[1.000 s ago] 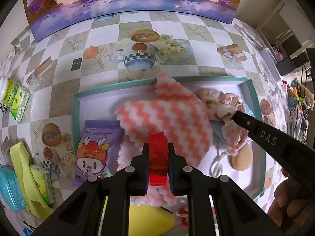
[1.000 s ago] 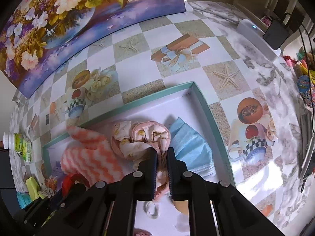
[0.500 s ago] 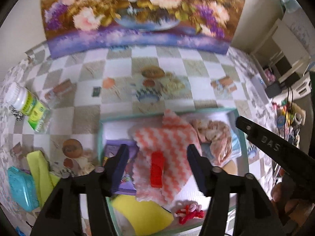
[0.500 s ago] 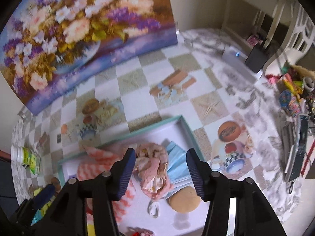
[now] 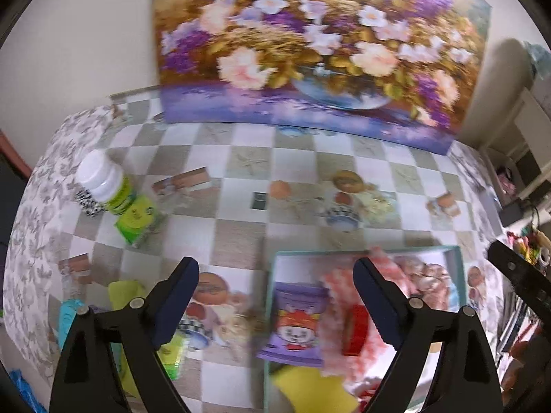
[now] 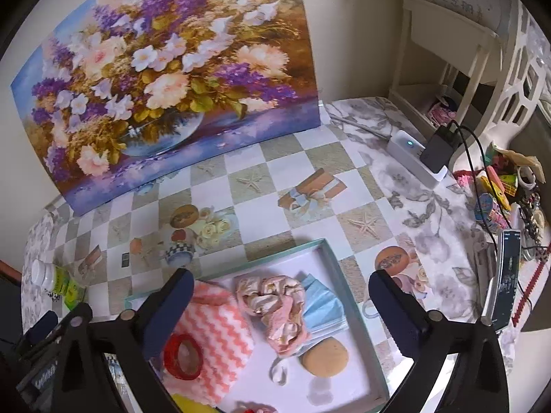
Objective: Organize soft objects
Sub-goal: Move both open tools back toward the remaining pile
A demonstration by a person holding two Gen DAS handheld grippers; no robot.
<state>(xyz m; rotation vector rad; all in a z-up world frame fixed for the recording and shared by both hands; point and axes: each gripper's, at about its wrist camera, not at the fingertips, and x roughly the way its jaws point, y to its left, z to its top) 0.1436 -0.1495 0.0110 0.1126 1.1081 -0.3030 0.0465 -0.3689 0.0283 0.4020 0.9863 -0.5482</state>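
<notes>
Checkered oilcloth printed with teacups and starfish covers the surface [image 6: 261, 213], and a large flower painting [image 6: 165, 79] leans against the wall at the top of both views. Low in the right wrist view sits a teal-rimmed tray [image 6: 330, 261] with a white floor, holding the soft things. A pink-and-white zigzag cloth [image 6: 220, 340] lies at the tray's left, with a red tape ring [image 6: 182, 356] resting on it. Just right of the cloth is a crumpled peach floral fabric [image 6: 275, 303], overlapping a blue face mask [image 6: 323, 306]. Below the mask lies a tan round puff [image 6: 325, 358]. The right claw [image 6: 280, 299] hangs above the tray with its fingers spread wide, holding nothing.

From the left wrist view, blurred, the same tray [image 5: 272, 275] fills the lower right, with a purple cartoon packet [image 5: 296, 320] along its left edge and a yellow sponge [image 5: 313, 389] at the bottom. The left claw [image 5: 275, 299] is also spread wide and empty, its left finger over the bare oilcloth, its right over the tray. A white-capped bottle [image 5: 103, 182] with a green label stands at the left of the frame.
</notes>
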